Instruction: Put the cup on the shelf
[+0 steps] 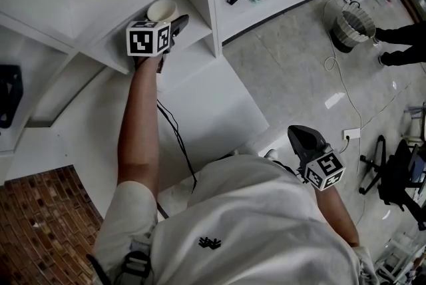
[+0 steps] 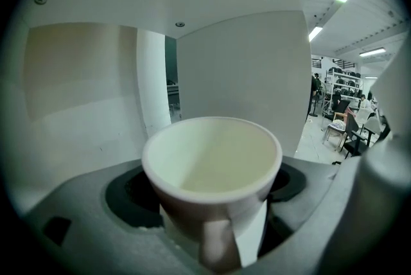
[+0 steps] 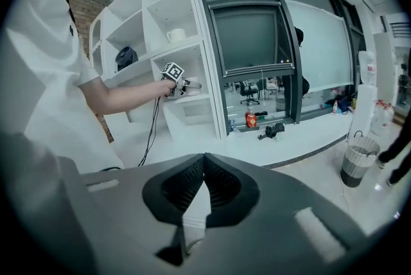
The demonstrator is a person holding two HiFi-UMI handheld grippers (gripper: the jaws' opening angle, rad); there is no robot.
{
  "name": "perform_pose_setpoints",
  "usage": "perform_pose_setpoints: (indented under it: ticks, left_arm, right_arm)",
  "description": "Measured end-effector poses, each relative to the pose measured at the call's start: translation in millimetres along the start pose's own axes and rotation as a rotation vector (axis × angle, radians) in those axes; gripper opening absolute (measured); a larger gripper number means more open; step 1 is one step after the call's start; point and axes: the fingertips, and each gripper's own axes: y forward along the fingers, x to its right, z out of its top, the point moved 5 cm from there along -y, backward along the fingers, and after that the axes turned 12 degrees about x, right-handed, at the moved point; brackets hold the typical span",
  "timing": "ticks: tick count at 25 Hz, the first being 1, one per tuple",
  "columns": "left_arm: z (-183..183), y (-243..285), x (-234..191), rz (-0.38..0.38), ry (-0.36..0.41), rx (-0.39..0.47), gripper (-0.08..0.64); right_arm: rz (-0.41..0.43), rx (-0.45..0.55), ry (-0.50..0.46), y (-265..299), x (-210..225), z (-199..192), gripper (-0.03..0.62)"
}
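The left gripper point(image 1: 176, 24) reaches far out on a straight arm into an open compartment of the white shelf unit point(image 1: 197, 28), its jaws clamped on the white cup point(image 1: 162, 10). The cup is upright with its mouth up, so it looks set to be stood on the shelf board rather than tipped in. The grip seems to sit low on the cup's body, by the handle point(image 2: 215, 245), which points back toward the gripper; that would leave the base free to meet the board. The right gripper point(image 1: 301, 136) hangs low at the person's right side, well apart from the shelf, jaws together on nothing, probably because placing one cup needs only one arm. The head view looks down on the cup's rim inside the compartment but hides its base behind the gripper. The left gripper view shows what the head view cannot: the empty inside of the cup, the compartment's back wall and the screwed panel above. It does not show the underside either, so whether the cup already touches the board cannot be told. The right gripper view gives the side-on picture: the whole unit beside a window, the arm level with a middle shelf, and a mug point(image 3: 176, 35) standing one shelf higher
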Motion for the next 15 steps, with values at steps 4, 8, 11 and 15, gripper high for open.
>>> perform_pose_setpoints:
  ticks: [4, 8, 11, 15]
  left_arm:
    - [-1.4, 0.6, -1.5, 0.007, -0.006, 0.014, 0.442]
    - [-2.2, -0.9, -1.5, 0.014, -0.003, 0.026, 0.445]
    - [-1.4, -1.5, -2.0, 0.025, 0.004, 0.033, 0.453]
    - [-0.7, -5.3, -3.4, 0.05, 0.016, 0.045, 0.474]
  right_arm:
    - [0.002, 0.0, -0.009, 0.7, 1.5, 1.7, 0.012]
    - [0.003, 0.008, -0.01, -1.1, 1.4, 3.0, 0.012]
    - [0.006, 0.011, -0.01, -1.1, 1.4, 3.1, 0.012]
    - [0.015, 0.014, -0.012, -2.0, 0.9, 3.8, 0.012]
